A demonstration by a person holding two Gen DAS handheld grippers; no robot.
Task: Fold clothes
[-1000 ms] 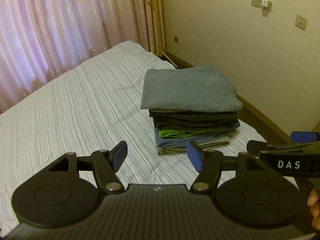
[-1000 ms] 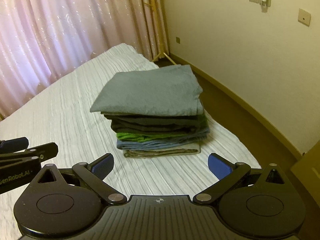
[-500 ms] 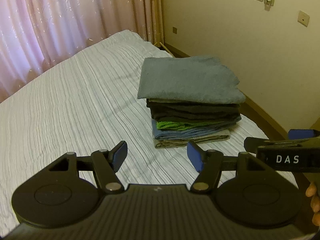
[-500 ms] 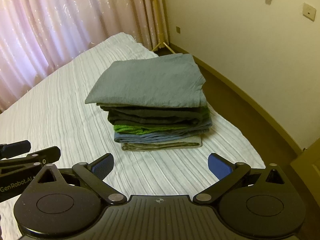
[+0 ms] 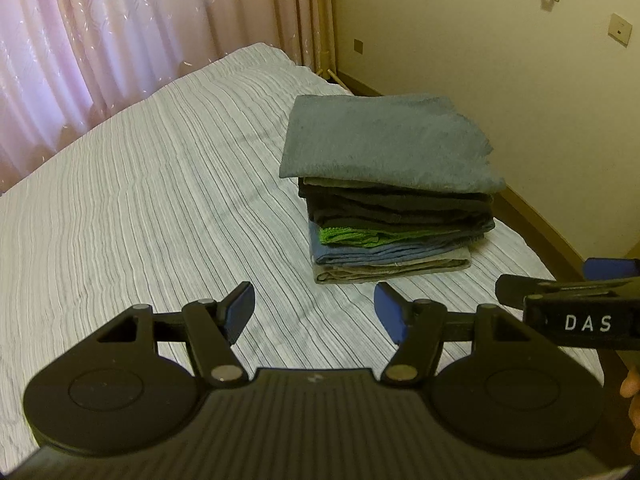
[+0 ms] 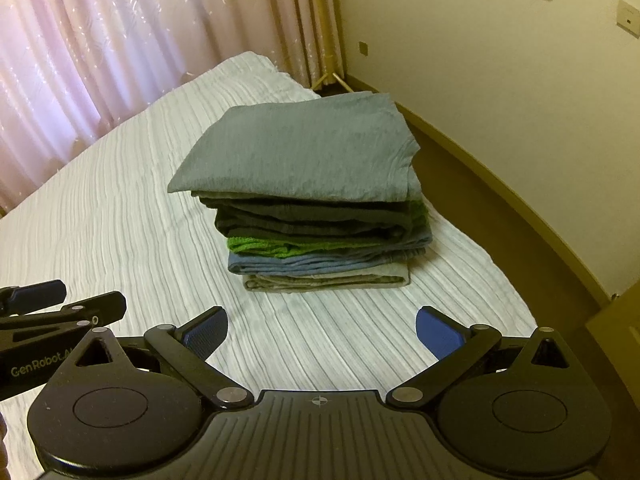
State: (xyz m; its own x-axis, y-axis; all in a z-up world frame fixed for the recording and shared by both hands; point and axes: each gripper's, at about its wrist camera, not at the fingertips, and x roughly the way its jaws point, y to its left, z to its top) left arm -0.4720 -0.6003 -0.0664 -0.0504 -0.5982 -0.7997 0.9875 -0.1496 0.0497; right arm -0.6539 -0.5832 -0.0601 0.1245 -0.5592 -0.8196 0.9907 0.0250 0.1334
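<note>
Both hand-held grippers hover side by side above the near part of the bed [image 5: 120, 208], aimed forward at the stack of folded clothes [image 5: 392, 200] and tilted slightly downward.

The left gripper [image 5: 314, 312] has its blue-padded fingers [image 5: 240, 308] spread apart with nothing between them; only striped bedcover shows in the gap. The right gripper [image 6: 320, 330] is spread wider still, its blue pads [image 6: 438, 332] empty and clear of the fabric. Neither touches the clothes or the bed.

In the left wrist view, the right gripper's side, lettered "DAS", enters from the right edge at about the same height, and a few fingertips of the person's hand [image 5: 632, 400] show at the lower right. In the right wrist view, the left gripper [image 6: 52, 316] enters from the left edge, level with it and close beside it.

The stack sits near the bed's right edge, toward the far end. A grey garment [image 6: 304, 152] lies flat on top, overhanging the layers below; under it come dark pieces, a green one [image 6: 272, 246], a blue one and a pale one at the bottom. Pink curtains [image 5: 100, 40] hang beyond the bed's far left side, and a cream wall [image 5: 500, 60] runs along its right.
</note>
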